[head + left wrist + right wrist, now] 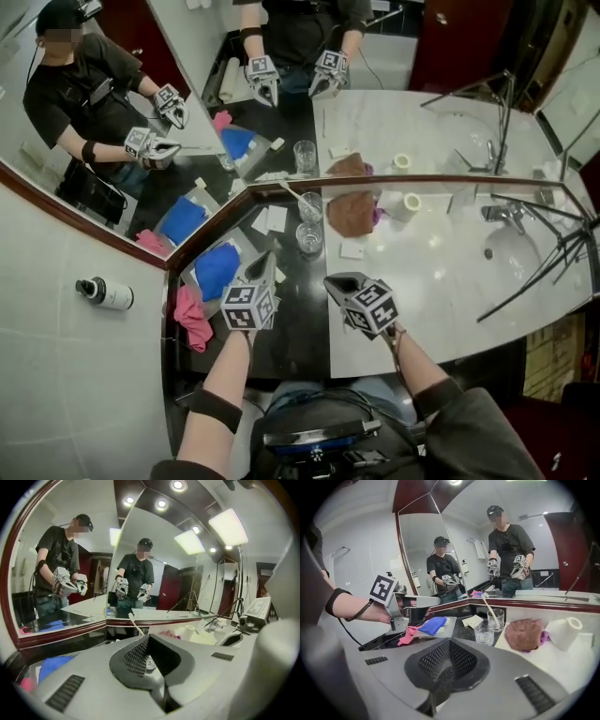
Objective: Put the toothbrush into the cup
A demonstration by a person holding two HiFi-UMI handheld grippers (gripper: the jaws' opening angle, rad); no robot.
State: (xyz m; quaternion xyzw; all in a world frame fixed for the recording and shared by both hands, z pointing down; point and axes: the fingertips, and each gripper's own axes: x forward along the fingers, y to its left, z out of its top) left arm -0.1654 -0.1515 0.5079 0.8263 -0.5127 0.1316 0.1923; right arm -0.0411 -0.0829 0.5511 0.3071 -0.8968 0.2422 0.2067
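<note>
Jaws on the left gripper [149,641] and right gripper [449,643] are both closed, nothing in them. Toothbrush [488,605] is leaning in the cup [496,619] on the bench [441,291], near the mirror [394,131]. Left cube [247,307] shows black-and-white square markers.

The toothbrush [292,194] stands in the cup [310,206] by the mirror [394,112], a second glass [308,238] just before it on the tabletop [441,281]. A crumpled cloth [352,214] and paper roll [410,204] lie right of them, a tray [449,625] left.
</note>
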